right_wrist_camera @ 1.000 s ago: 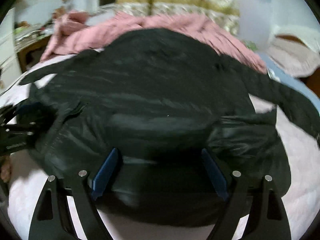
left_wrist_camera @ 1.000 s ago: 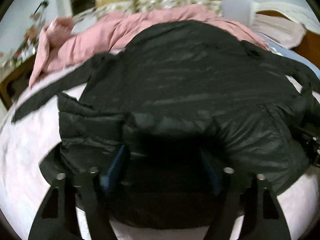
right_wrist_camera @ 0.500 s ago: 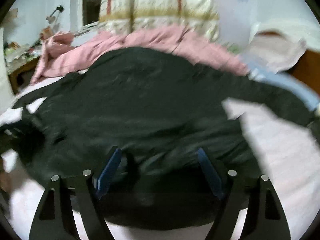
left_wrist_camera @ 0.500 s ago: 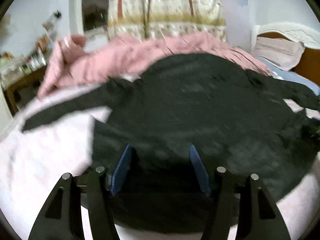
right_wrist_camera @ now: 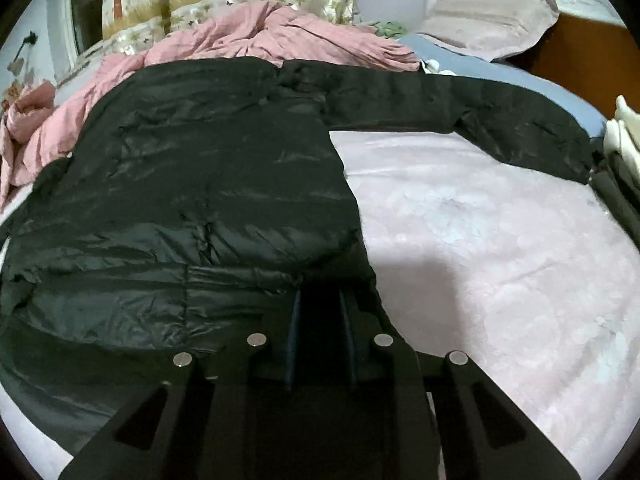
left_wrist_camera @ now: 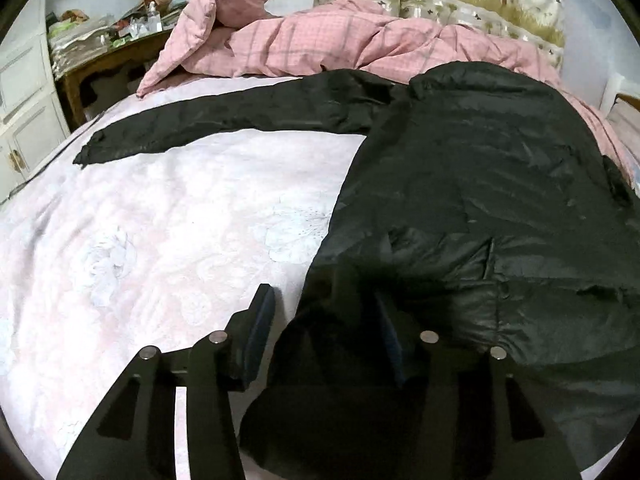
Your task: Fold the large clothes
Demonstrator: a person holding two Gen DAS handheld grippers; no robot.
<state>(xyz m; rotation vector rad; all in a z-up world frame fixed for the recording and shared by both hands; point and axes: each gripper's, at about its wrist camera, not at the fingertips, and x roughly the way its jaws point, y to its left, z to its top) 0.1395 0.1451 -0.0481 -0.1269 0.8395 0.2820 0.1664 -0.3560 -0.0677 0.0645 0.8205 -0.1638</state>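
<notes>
Black puffer jacket (left_wrist_camera: 480,184), glossy and crinkled, lay spread on the pink bedsheet (left_wrist_camera: 160,240) ahead of both tools. Left gripper (left_wrist_camera: 324,320) gaped over its hem corner; right gripper (right_wrist_camera: 319,312) clenched the hem. Only the left view showed the wooden desk (left_wrist_camera: 104,60) (cluttered).

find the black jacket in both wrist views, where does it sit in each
Left wrist: the black jacket fills the right half, one sleeve stretching left across the pale bedspread; its hem corner lies between the left claw fingers.
Right wrist: the jacket fills the left half, the other sleeve reaching right; the right claw is closed on its hem.
Shared landmark: the pink quilt behind it.
</notes>
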